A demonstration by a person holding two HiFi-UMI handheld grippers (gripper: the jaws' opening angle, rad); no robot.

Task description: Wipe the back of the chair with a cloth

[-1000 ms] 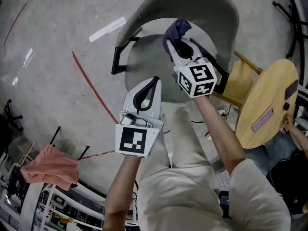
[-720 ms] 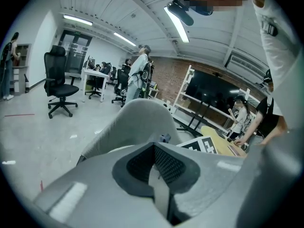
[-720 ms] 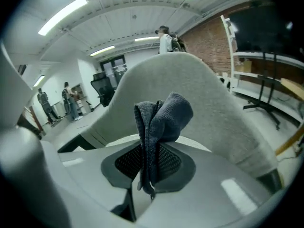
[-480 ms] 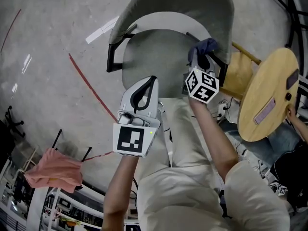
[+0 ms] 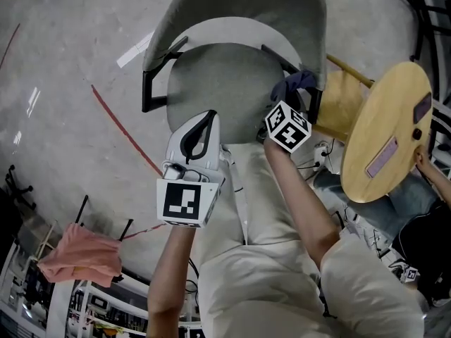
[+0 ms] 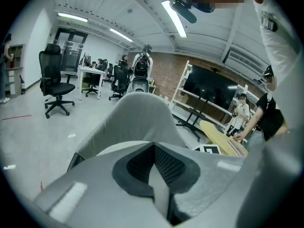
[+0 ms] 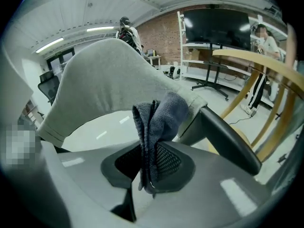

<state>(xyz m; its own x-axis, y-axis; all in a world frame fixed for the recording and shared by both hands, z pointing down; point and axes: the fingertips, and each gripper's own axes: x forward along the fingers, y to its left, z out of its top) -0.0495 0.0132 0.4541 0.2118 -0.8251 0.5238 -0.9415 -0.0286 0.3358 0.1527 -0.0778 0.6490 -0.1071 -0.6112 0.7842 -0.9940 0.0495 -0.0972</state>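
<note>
Right tool (image 5: 287,96) clamps the cloth (image 7: 159,122) at the right end of the chair back (image 5: 239,5), beside the armrest (image 7: 232,137). The back's curve runs off leftward. Left tool (image 5: 204,118), jaws together and empty, hangs over the seat (image 5: 211,83), farther off.

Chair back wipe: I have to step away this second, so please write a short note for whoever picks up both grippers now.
Left gripper: shut and empty, held over the front edge of the seat.
Right gripper: shut on the cloth, a dark folded one, at the right end of the chair back, beside the black armrest.
Done: the cloth is gripped and brought to the back. How much is already wiped cannot be told.
Left: sweep the cloth along the back, probably toward its left end.
</note>
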